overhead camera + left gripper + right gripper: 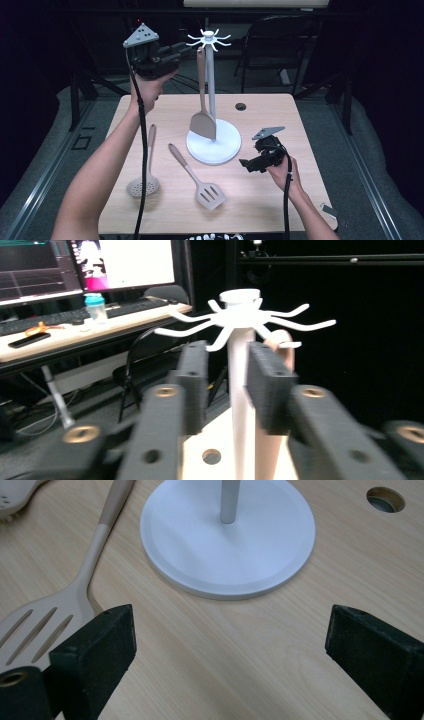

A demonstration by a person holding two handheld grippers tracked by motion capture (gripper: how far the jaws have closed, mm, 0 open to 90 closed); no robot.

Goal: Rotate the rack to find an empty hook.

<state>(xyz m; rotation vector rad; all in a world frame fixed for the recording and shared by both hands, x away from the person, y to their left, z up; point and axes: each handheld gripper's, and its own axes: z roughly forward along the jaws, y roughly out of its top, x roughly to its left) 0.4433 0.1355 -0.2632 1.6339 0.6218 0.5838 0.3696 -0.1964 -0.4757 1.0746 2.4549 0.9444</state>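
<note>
spatula (202,122) in beige (flat solid blade, long slim handle) hangs from the white rack (210,40), left gripper (186,49) released beside its handle top.

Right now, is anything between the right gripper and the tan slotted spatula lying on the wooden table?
Nothing visible: bare wood separates the open right gripper from the tan slotted spatula; the white rack base sits farther ahead.

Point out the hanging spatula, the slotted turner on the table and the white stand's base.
hanging spatula (202,125), high view, on its flat blade.
slotted turner (210,194), high view, on its slotted head.
white stand's base (195,555), right gripper view, on the bare disc left of the pole.
</note>
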